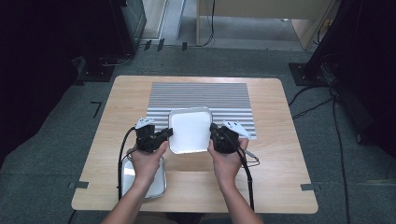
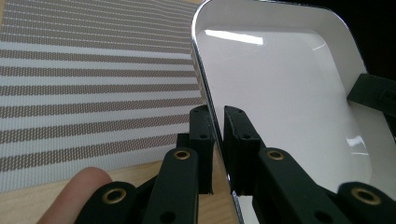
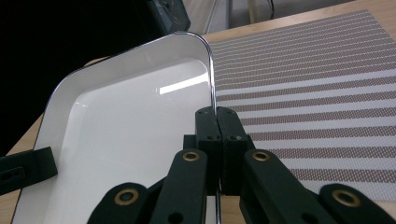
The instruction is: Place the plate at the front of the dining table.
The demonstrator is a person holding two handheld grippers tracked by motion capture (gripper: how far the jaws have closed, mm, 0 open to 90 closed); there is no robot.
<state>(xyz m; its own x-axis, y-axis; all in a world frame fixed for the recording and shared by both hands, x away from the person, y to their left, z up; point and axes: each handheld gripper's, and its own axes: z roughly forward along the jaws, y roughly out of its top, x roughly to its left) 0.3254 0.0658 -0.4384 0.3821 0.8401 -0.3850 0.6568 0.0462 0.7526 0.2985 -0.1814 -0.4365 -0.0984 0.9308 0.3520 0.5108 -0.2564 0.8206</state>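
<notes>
White tray (image 1: 190, 130) | left claw (image 1: 167, 134) and right claw (image 1: 213, 133) clamped on opposite rims, keeping it level above striped mat (image 1: 201, 95)

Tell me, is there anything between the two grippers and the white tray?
No. The left gripper and the right gripper are each already shut on a side rim of the white tray, with nothing in between.

Floor: grey carpet (image 1: 56, 154), tape marks | Table: light wood table (image 1: 275, 186), centred | Rear: pale wooden furniture (image 1: 261, 9) | Sides: dark equipment stands (image 1: 327, 51), black cables (image 1: 341, 140) trailing on floor | Light: dim at edges, brighter overhead
</notes>
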